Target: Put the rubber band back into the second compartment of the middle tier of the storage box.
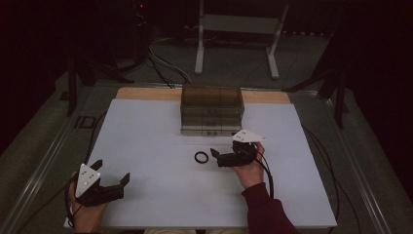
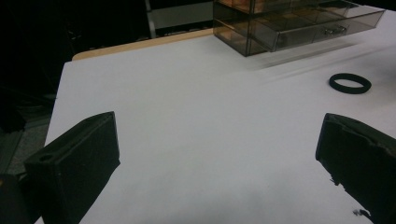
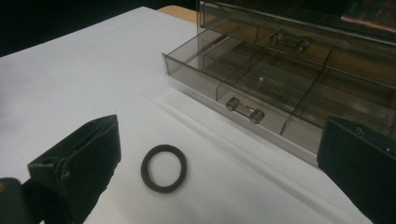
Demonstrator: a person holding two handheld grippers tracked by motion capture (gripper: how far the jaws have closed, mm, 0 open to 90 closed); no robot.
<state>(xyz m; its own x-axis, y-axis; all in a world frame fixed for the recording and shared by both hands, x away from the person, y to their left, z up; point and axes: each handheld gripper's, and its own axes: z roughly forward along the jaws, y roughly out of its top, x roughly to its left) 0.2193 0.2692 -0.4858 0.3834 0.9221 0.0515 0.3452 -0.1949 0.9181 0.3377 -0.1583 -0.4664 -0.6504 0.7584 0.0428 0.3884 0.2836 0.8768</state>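
A thin black rubber ring [image 3: 163, 168] lies flat on my white matte worktop [image 1: 146, 146], just ahead of my right gripper [image 1: 223, 154], whose black jaws are spread wide and hold nothing. Beyond that gripper stands a smoky translucent plastic drawer box [image 1: 212, 109]; the right gripper view shows its lowest drawer [image 3: 243, 84] pulled out, with dividers and a small metal bar handle [image 3: 245, 110], detail the high view blurs. My left gripper [image 1: 109, 170], well apart near the worktop's front corner, is likewise released and empty; from it the ring sits far off to the right.
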